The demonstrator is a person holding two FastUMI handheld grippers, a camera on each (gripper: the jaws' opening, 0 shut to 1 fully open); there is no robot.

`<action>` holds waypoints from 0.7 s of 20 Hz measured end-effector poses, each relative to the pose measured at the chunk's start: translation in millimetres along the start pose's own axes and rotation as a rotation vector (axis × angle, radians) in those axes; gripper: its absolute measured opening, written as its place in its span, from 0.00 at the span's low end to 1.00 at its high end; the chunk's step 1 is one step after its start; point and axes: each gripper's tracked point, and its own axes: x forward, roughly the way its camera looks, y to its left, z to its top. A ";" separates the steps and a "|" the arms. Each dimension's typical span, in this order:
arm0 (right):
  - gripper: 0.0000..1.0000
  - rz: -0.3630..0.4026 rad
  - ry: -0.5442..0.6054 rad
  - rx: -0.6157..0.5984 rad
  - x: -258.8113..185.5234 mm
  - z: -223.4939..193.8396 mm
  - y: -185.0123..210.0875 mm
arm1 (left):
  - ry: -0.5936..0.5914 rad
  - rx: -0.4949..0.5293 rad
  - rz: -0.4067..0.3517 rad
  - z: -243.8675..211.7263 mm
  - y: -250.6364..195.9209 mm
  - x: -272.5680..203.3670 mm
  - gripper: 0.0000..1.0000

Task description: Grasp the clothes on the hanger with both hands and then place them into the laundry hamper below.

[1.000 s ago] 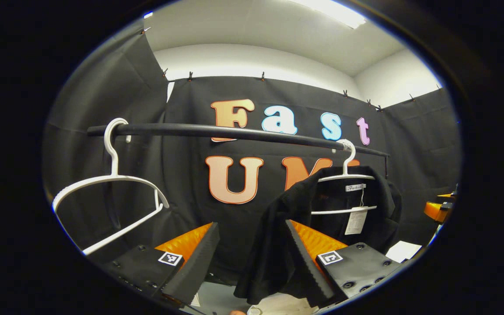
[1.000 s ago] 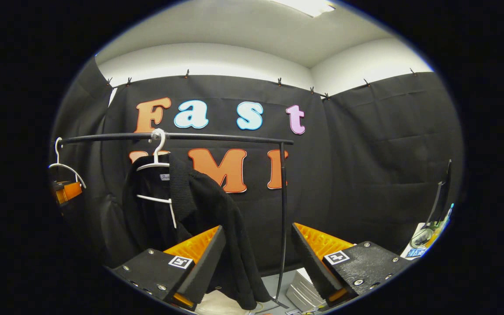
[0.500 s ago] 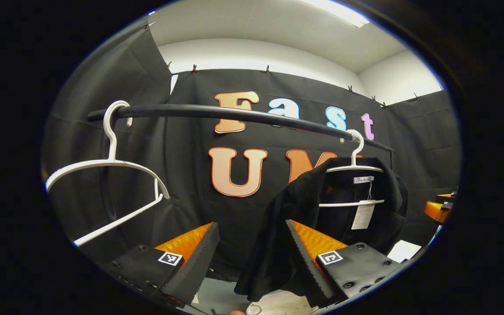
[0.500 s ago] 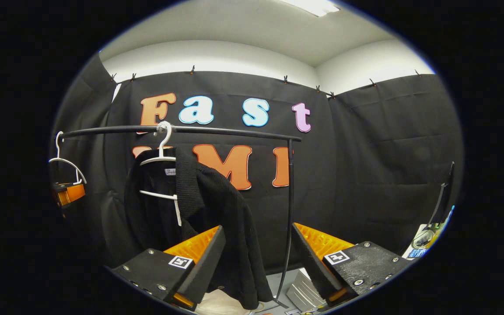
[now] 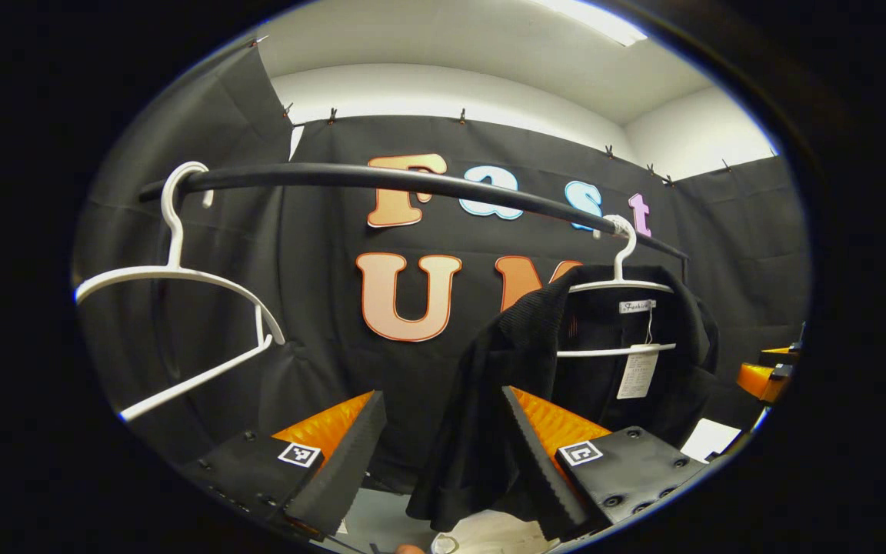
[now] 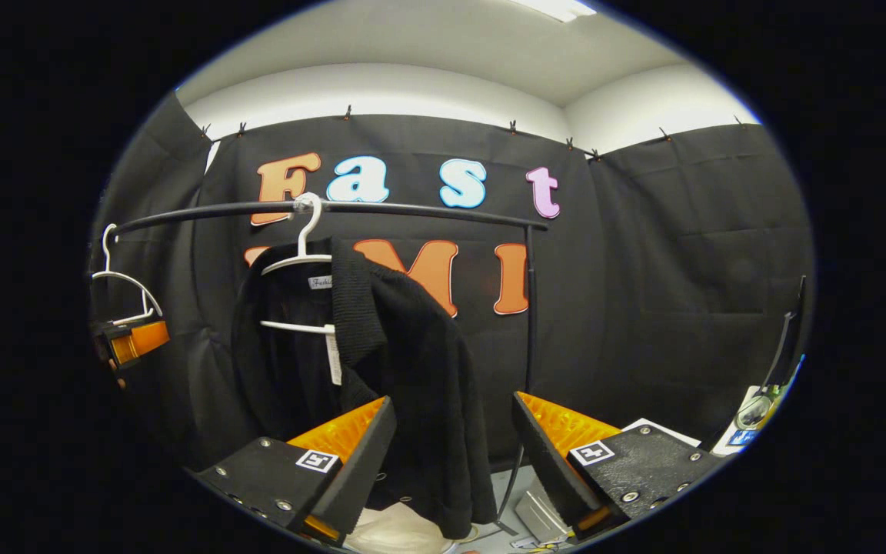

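A black knit garment [image 5: 535, 362] hangs on a white hanger [image 5: 618, 286] at the right end of a black rail [image 5: 412, 181]. My left gripper [image 5: 441, 396] is open, a short way in front of the garment's left sleeve, and touches nothing. In the right gripper view the same garment [image 6: 404, 354] and its hanger [image 6: 298, 261] sit left of centre. My right gripper [image 6: 454, 400] is open just before the garment's hem and holds nothing. Below the hem a white shape [image 6: 389, 532], mostly hidden, looks like the hamper [image 5: 489, 535].
An empty white hanger [image 5: 181, 277] hangs at the rail's left end. The rack's upright post [image 6: 531, 308] stands right of the garment. My left gripper [image 6: 131, 342] shows far left, my right gripper [image 5: 766, 377] far right. White papers [image 6: 658, 427] lie low on the right.
Both grippers have moved closer to the rack, so the rail and garment look bigger and higher. In the right gripper view the garment has shifted right. Both grippers are still open.
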 end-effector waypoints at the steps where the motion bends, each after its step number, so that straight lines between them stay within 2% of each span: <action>1: 0.94 0.010 0.009 0.004 1.0 -3.6 4.6 | 0.004 -0.002 -0.006 -3.1 -3.5 0.7 0.96; 6: 0.94 0.052 0.046 0.003 6.3 -18.9 30.4 | 0.034 -0.010 -0.032 -18.2 -13.5 6.8 0.97; 7: 0.94 0.060 0.053 0.004 8.6 -22.3 35.0 | 0.041 -0.012 -0.037 -21.8 -15.2 8.2 0.94; 9: 0.94 0.072 0.064 0.013 10.5 -26.3 42.6 | 0.055 -0.017 -0.046 -28.8 -19.1 10.1 0.97; 14: 0.94 0.082 0.082 0.023 25.2 -35.7 55.9 | 0.071 -0.027 -0.075 -40.6 -28.7 20.6 0.94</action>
